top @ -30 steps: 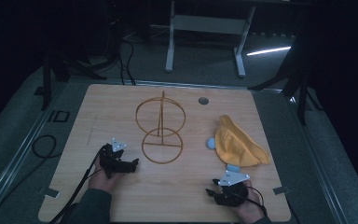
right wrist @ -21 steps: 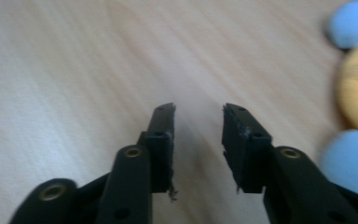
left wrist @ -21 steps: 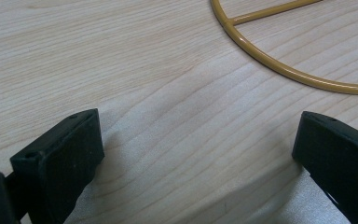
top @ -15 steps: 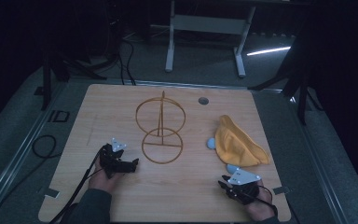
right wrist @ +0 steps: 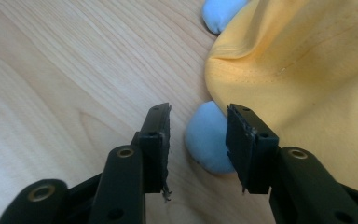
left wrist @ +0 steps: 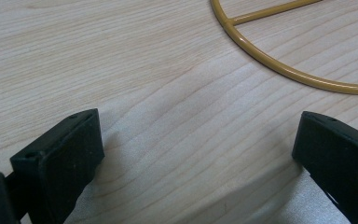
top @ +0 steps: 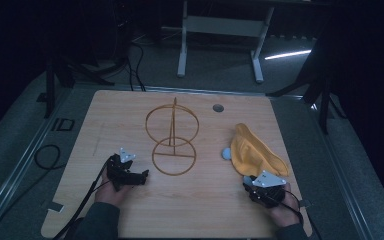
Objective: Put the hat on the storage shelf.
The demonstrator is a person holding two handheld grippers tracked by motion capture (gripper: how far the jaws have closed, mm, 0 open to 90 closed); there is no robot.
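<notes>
The right gripper (right wrist: 198, 135) has shifted toward the yellow cloth (right wrist: 303, 70); its jaws, just reopening, straddle a blue lump (right wrist: 207, 137) ungripped. Left gripper (left wrist: 196, 154) is wide open, empty.

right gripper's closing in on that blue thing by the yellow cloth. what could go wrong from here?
1. The right gripper has open jaws around the near blue piece, which lies against the hem of the yellow cloth. Closing may pinch fabric too.
2. The piece looks rounded, so it could squirt out of a partial grip.
3. Dragging the cloth could shift the second blue piece beside its edge.
</notes>
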